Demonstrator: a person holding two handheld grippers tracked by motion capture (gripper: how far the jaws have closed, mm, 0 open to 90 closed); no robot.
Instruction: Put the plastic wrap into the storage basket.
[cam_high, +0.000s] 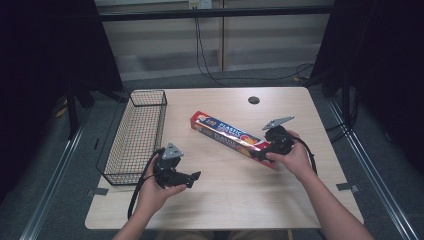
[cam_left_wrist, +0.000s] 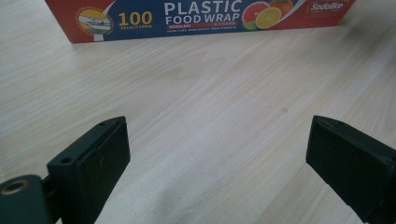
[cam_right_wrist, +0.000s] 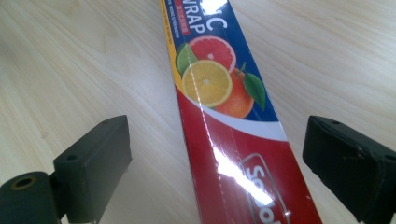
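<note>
A long red and blue plastic food wrap box (cam_high: 227, 134) lies diagonally across the middle of the wooden table (cam_high: 235, 197). My right gripper (cam_high: 257, 152) is at the box's near right end. In the right gripper view the box (cam_right_wrist: 224, 116) runs between the two wide jaws of the right gripper (cam_right_wrist: 217, 158), and neither pad touches it. My left gripper (cam_high: 195, 177) is held above bare wood at the front left, open with nothing in it. In the left gripper view the left gripper (cam_left_wrist: 217, 158) faces the box (cam_left_wrist: 201, 16), which lies farther off.
A black wire basket (cam_high: 135, 135) stands along the table's left edge, close to the left hand. A small dark round hole (cam_high: 253, 100) sits near the table's far edge. Cables hang behind the table.
</note>
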